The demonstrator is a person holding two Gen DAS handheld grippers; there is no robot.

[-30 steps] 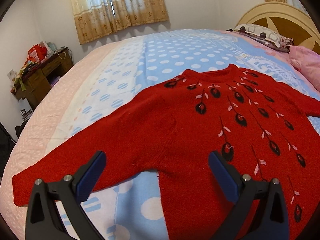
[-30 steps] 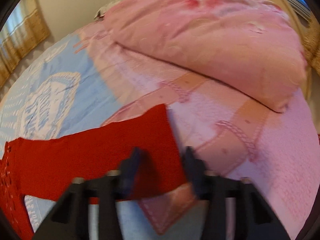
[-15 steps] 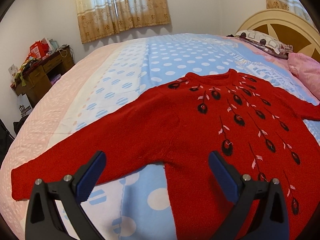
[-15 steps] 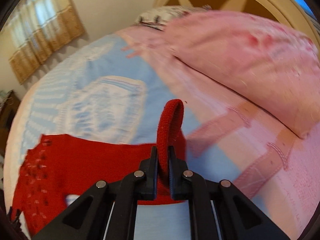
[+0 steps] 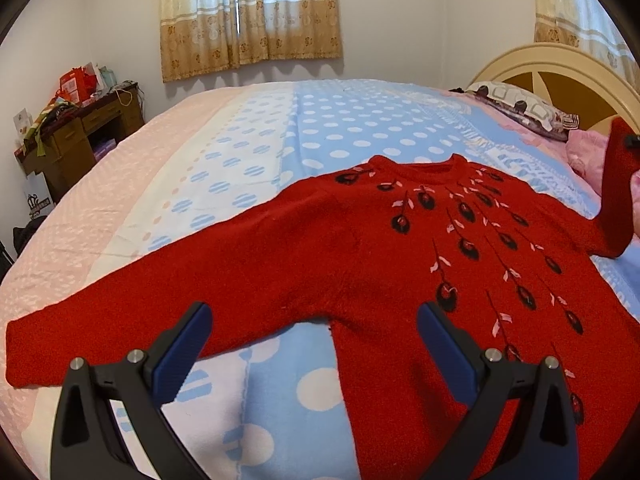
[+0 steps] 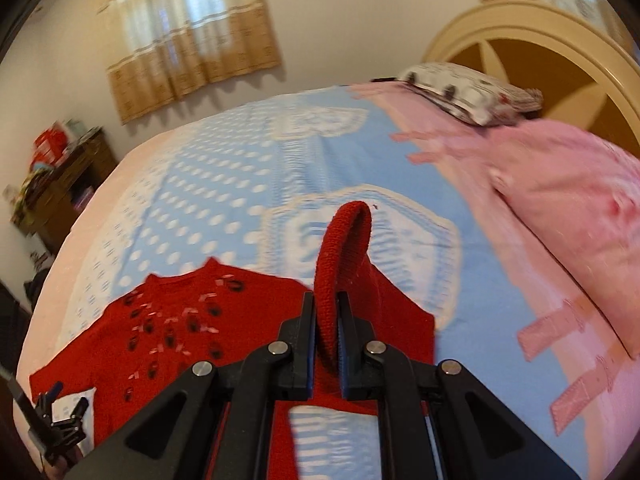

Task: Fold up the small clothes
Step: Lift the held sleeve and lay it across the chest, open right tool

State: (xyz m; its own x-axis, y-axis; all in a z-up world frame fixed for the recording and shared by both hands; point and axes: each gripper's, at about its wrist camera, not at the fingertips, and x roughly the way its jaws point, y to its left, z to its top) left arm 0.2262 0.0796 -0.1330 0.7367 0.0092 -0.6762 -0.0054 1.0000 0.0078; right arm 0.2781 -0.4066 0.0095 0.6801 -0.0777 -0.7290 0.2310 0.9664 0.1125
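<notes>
A red sweater (image 5: 360, 248) with black and pink leaf marks lies flat, front up, on the bed. Its left sleeve (image 5: 100, 320) stretches out flat. My left gripper (image 5: 314, 336) is open and empty, hovering just above the left armpit area. My right gripper (image 6: 326, 316) is shut on the cuff of the right sleeve (image 6: 344, 248) and holds it lifted off the bed. The raised sleeve also shows at the right edge of the left wrist view (image 5: 618, 184). The left gripper (image 6: 60, 432) shows small at the lower left of the right wrist view.
The bed (image 5: 320, 128) has a blue, white and pink dotted cover. A pink quilt (image 6: 568, 200) and a patterned pillow (image 6: 460, 88) lie by the cream headboard (image 6: 540, 40). A cluttered wooden desk (image 5: 76, 132) stands at the far left wall under curtains (image 5: 248, 12).
My right gripper has closed on the right sleeve cuff and lifted it, swinging it toward the sweater body. My left gripper has drawn back slightly and stays open.
</notes>
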